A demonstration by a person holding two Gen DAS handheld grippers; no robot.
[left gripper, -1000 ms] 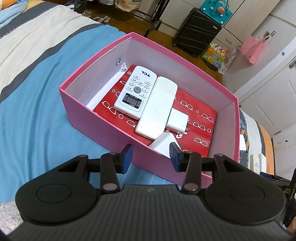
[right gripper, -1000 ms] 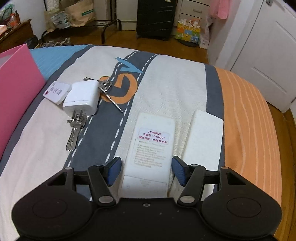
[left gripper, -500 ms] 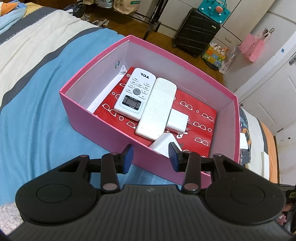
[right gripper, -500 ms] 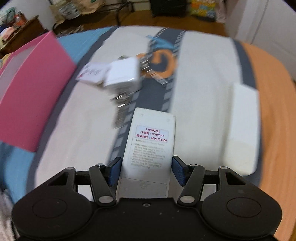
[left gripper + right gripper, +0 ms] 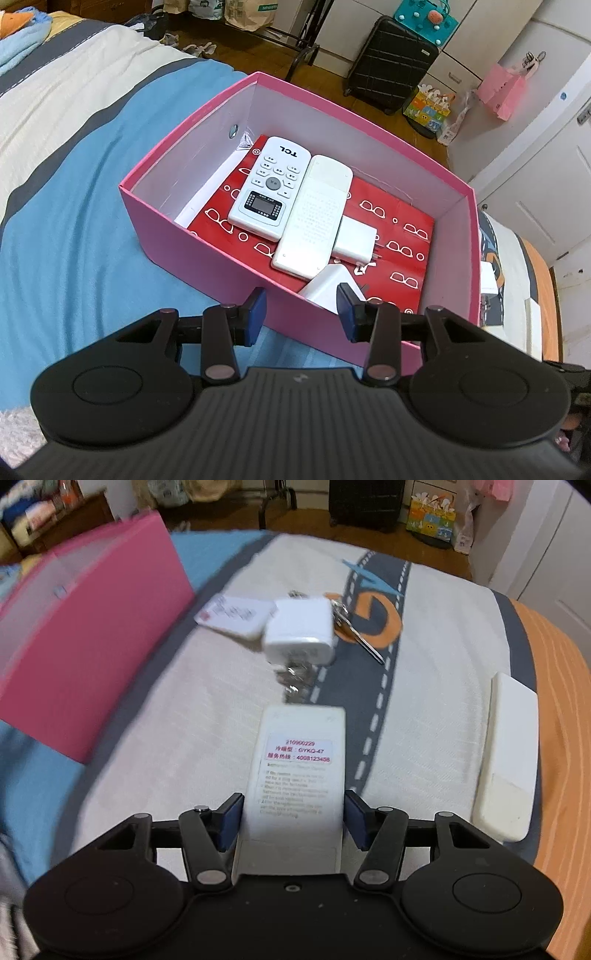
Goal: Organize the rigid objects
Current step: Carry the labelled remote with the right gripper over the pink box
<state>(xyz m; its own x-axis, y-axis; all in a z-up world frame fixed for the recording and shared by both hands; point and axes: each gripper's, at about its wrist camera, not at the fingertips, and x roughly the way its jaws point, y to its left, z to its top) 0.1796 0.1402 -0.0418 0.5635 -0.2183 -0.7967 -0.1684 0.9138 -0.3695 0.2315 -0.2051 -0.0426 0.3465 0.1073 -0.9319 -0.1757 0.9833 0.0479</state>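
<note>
A pink box [image 5: 207, 258] stands on the bed. It holds a white TCL remote [image 5: 269, 188], a second white remote [image 5: 314, 218] lying face down, and two white chargers [image 5: 356, 238] [image 5: 327, 286]. My left gripper [image 5: 301, 312] is open and empty just in front of the box's near wall. My right gripper [image 5: 293, 818] is shut on a white remote [image 5: 297, 771] with its label side up, held above the bed. The pink box [image 5: 92, 657] stands to its left.
On the bedspread ahead of the right gripper lie a white charger [image 5: 301, 631], a white tag [image 5: 236, 614], keys [image 5: 354, 631] and another white remote [image 5: 508, 753] at the right. A black suitcase [image 5: 391, 64] stands on the floor beyond the bed.
My right gripper has lifted the labelled remote off the bed and swung left toward the pink box. My left gripper has stayed open by the box, shifting only slightly.
</note>
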